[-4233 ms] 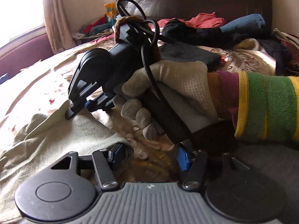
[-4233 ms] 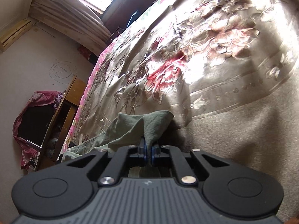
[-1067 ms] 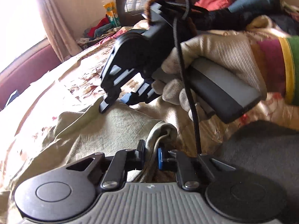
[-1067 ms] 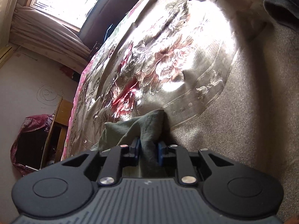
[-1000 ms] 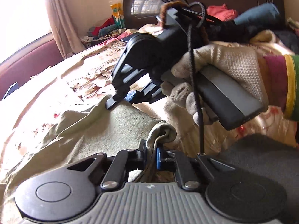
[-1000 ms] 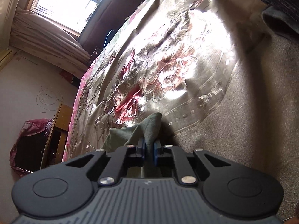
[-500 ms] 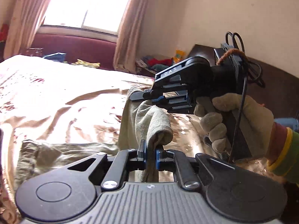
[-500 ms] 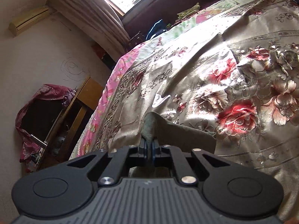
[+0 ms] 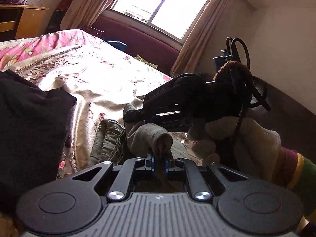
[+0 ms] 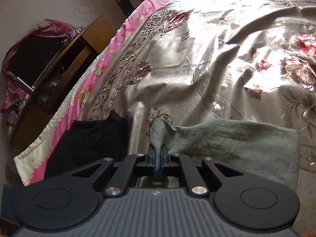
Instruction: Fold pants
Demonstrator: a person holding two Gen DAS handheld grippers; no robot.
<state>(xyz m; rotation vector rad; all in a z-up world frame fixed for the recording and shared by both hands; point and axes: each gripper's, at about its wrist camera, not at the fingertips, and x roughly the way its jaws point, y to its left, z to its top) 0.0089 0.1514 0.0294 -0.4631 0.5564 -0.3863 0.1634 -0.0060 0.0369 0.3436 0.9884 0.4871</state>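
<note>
Olive-green pants (image 10: 233,138) lie on the floral bedspread (image 10: 217,59), folded over, with their near edge lifted. My right gripper (image 10: 157,158) is shut on a bunched corner of that edge. In the left wrist view my left gripper (image 9: 159,165) is shut on another thick fold of the pants (image 9: 146,136). The right gripper (image 9: 138,114) shows there too, held by a gloved hand (image 9: 237,138), pinching the cloth just above and behind the left one. More of the pants (image 9: 108,138) lies crumpled below.
A black garment (image 9: 29,122) lies at the left, also seen as a dark pile (image 10: 88,140) near the bed's edge. A wooden cabinet (image 10: 59,69) stands beyond the pink quilt border (image 10: 94,75). A window (image 9: 162,6) and a maroon bench (image 9: 142,41) lie beyond the bed.
Both grippers have swung across the bed with the pants' edge in them, rolling as they went. The view turned from the headboard to the window, and the cloth now folds over itself.
</note>
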